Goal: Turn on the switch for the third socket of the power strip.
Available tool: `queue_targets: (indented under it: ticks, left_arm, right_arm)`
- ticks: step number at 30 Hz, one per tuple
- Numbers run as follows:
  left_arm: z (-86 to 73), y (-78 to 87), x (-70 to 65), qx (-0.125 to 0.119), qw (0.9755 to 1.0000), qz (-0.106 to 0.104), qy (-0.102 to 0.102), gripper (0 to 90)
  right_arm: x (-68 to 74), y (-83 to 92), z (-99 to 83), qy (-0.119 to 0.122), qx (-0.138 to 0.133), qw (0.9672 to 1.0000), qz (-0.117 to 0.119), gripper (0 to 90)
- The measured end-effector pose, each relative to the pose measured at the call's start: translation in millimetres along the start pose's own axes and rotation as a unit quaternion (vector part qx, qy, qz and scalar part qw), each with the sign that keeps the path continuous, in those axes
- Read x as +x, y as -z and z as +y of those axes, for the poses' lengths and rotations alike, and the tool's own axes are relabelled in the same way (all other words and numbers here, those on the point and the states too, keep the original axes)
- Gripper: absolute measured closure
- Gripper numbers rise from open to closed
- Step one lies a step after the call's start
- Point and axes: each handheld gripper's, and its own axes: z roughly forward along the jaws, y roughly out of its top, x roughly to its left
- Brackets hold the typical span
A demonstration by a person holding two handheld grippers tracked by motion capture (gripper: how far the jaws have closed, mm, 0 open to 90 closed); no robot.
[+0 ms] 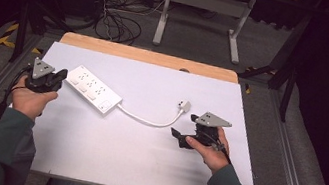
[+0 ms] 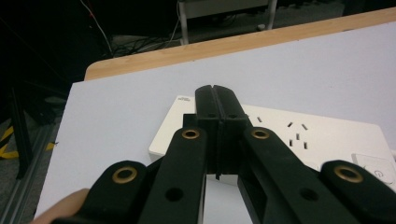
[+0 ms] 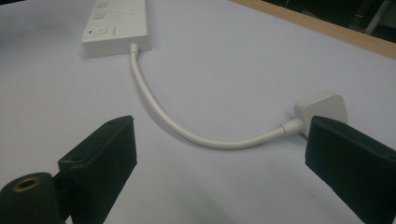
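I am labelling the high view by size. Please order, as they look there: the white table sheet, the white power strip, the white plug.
1. White table sheet, by far the largest.
2. White power strip, long and flat.
3. White plug, smallest.
All lie on one surface, so nearness hardly affects the order.

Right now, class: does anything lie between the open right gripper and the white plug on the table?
Nothing visible does. The right gripper faces the plug across bare table; only the plug's own cable curves there.

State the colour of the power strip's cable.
White, like the power strip itself; the cable shows best in the right gripper view.
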Motion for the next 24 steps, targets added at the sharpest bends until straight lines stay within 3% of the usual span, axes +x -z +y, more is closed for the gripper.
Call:
queue_targets:
  ticks: [18, 24]
  left_arm:
    - [1.6, -17.8, 2.1, 0.025, 0.9996, 0.004, -0.013, 90.0]
    - [2.3, -24.3, -0.6, 0.036, 0.999, -0.001, -0.026, 90.0]
  right_arm:
    - [0.0, 0.7, 0.1, 0.0, -0.001, 1.0, 0.002, 9.5]
    - [0.1, 0.4, 0.0, -0.001, -0.001, 1.0, 0.002, 9.5]
